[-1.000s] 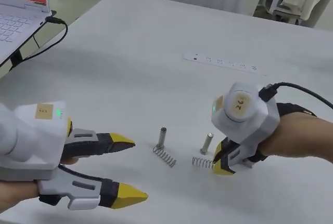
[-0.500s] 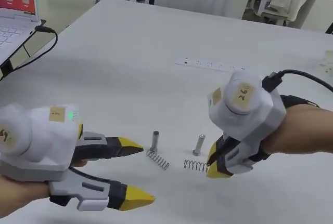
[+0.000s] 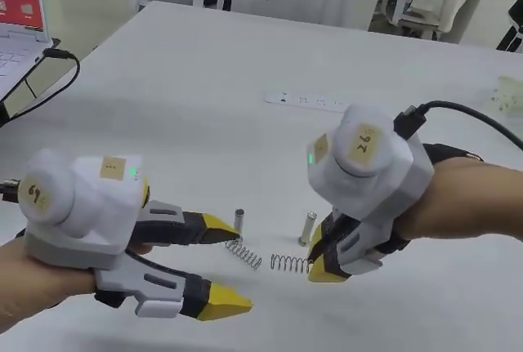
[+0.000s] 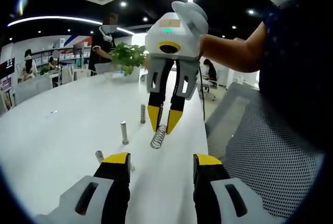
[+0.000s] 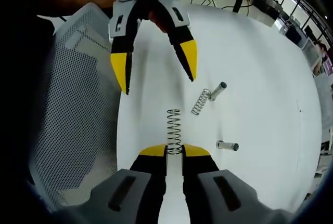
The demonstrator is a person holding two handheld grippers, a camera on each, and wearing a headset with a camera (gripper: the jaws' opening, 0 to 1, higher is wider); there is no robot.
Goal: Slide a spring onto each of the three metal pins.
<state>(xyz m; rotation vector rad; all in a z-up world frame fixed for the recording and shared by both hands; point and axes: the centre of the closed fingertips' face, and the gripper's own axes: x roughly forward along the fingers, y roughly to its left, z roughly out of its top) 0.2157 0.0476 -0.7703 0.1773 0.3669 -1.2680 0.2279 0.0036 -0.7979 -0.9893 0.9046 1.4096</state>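
Your left gripper (image 3: 243,270) has crept closer to the pins (image 3: 239,220), jaws wide open. The right gripper (image 5: 174,152) pinches one end of the spring (image 5: 174,130) just beside a pin (image 3: 308,227). Aim its free end at the pin tip, slowly.

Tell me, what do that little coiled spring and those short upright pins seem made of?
The thin coiled spring pinched in the right gripper looks like bare steel wire: grey, glinting. The short upright pin and the second pin look like polished metal, silvery with bright streaks. The alloy cannot be told.
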